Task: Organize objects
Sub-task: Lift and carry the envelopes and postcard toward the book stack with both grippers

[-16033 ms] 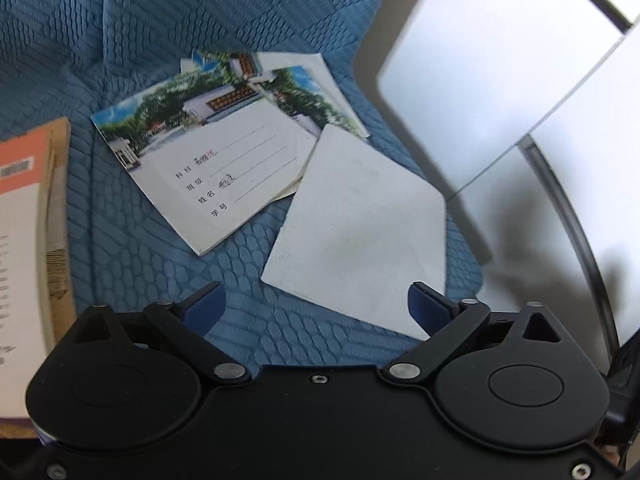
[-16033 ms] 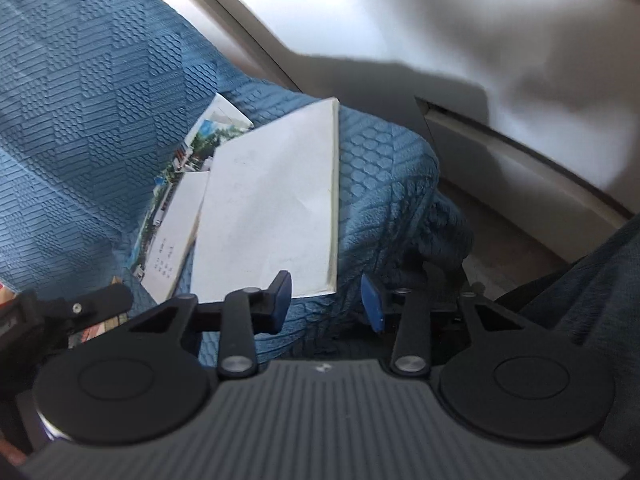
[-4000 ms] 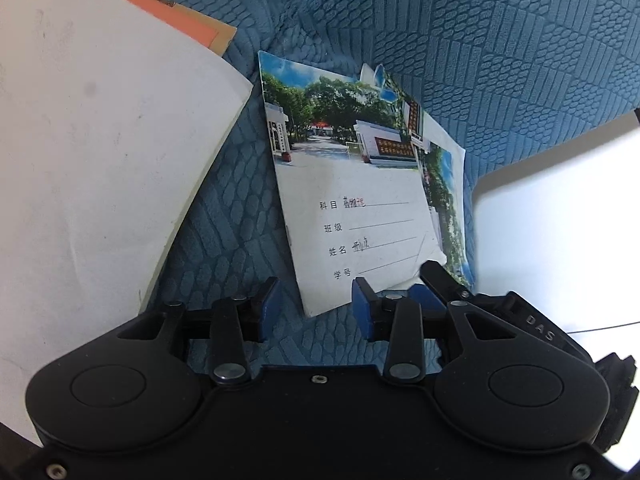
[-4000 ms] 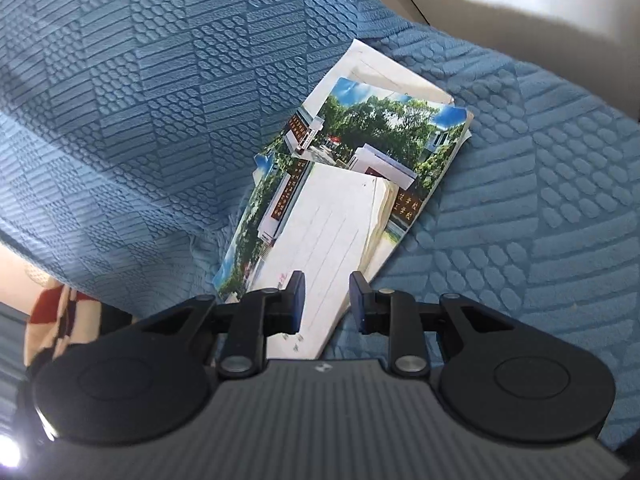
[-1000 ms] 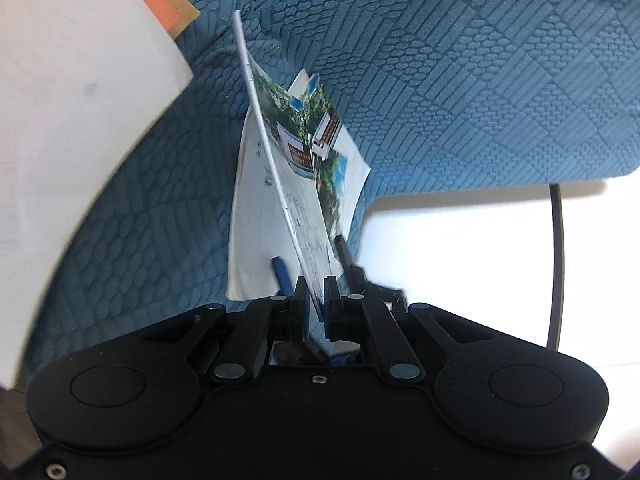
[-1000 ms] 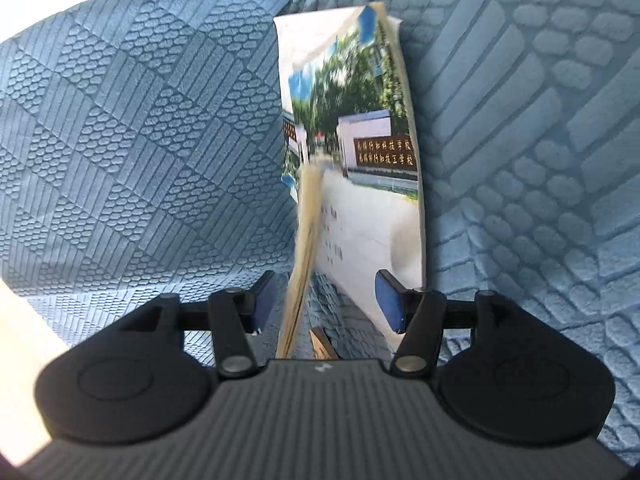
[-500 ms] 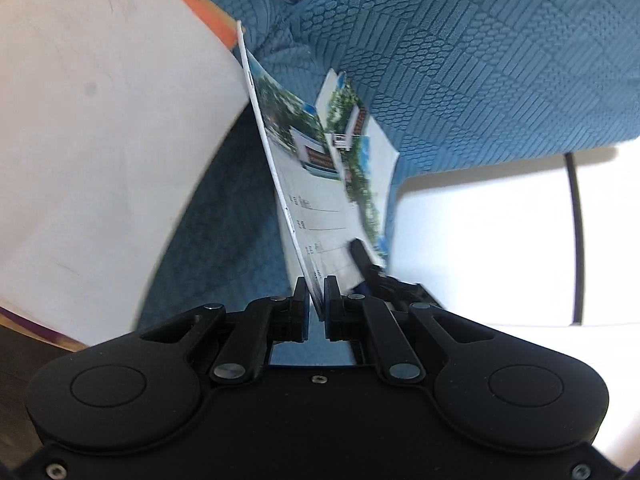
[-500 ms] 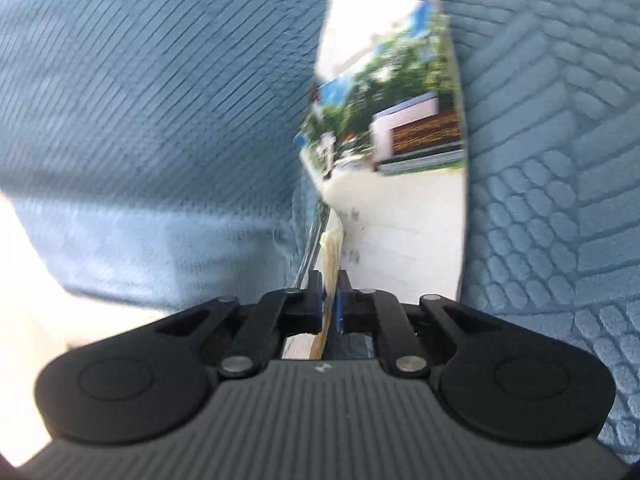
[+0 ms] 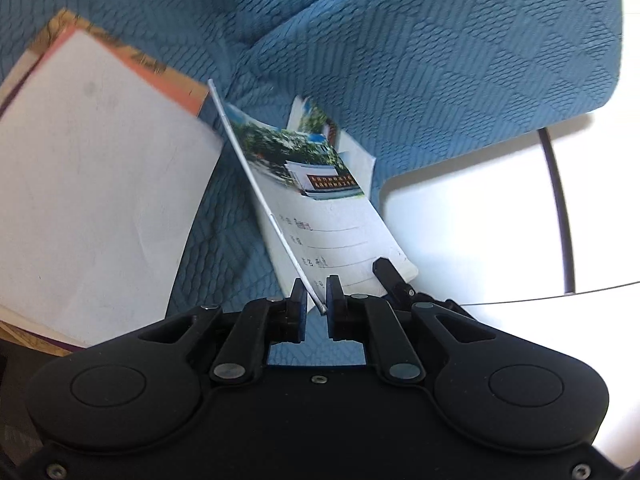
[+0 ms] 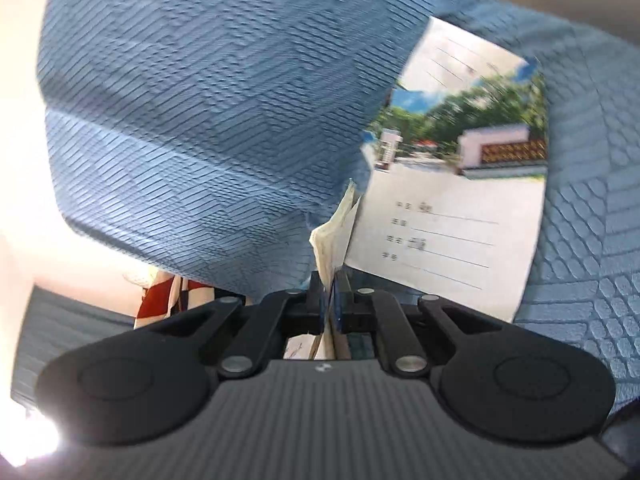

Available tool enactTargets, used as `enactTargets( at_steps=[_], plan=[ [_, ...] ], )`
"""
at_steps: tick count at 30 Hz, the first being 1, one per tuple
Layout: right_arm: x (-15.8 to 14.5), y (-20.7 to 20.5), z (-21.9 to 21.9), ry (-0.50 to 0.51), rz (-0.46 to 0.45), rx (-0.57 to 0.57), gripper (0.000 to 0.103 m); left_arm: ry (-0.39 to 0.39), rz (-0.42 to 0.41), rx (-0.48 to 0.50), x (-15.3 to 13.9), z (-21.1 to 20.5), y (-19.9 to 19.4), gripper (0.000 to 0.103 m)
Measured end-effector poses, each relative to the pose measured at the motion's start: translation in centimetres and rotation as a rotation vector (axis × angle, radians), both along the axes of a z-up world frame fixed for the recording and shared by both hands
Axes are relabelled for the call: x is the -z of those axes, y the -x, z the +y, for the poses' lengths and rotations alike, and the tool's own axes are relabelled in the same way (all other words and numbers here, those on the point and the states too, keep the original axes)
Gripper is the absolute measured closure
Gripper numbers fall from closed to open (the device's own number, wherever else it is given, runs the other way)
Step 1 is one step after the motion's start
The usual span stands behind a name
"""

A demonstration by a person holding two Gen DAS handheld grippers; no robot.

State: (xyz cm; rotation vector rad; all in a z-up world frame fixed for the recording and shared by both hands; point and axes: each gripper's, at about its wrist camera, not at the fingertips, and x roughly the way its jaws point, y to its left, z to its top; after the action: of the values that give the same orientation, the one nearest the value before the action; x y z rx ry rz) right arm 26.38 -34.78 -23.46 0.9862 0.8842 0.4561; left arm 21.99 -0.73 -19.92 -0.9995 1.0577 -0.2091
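My left gripper [image 9: 317,305] is shut on the near edge of a thin notebook [image 9: 320,216] with a photo cover of trees and a gate, held tilted above the blue cushion [image 9: 440,60]. The tip of my right gripper [image 9: 390,280] shows at the notebook's lower right corner. In the right wrist view my right gripper [image 10: 330,292] is shut on the notebook's page edges [image 10: 336,232], and its cover [image 10: 452,208] spreads to the right. A second photo-cover sheet [image 9: 320,124] lies behind it.
A stack with a white sheet [image 9: 92,208] over an orange-edged book [image 9: 160,76] lies at the left. The white floor [image 9: 480,220] and a dark chair tube [image 9: 558,200] are at the right. A red-and-white object [image 10: 160,292] shows below the cushion edge.
Both grippers still grip the notebook, and it has tilted flatter, cover showing more. The left view has swung down, so more of the cushion and the orange book show.
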Motion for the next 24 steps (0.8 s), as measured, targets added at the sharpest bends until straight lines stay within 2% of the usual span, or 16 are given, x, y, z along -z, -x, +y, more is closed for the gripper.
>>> enactTargets(
  at_steps=[6,14,20,24],
  plan=[
    [-3.6,0.7,1.0,0.041,-0.030,0.005,0.096,0.012,-0.049,0.010,-3.4,1.4,0.4,0.094],
    [-8.1,1.4,3.7,0.076,-0.074,-0.026,0.096,0.045,-0.113,-0.008,-7.1,5.4,1.0,0.094],
    [-10.6,2.1,6.7,0.096,-0.111,-0.044,0.096,0.029,-0.139,-0.010,-8.8,8.8,1.9,0.093],
    [-11.3,2.9,8.9,0.112,-0.131,-0.063,0.096,0.018,-0.143,-0.022,-8.6,10.9,2.8,0.093]
  ],
)
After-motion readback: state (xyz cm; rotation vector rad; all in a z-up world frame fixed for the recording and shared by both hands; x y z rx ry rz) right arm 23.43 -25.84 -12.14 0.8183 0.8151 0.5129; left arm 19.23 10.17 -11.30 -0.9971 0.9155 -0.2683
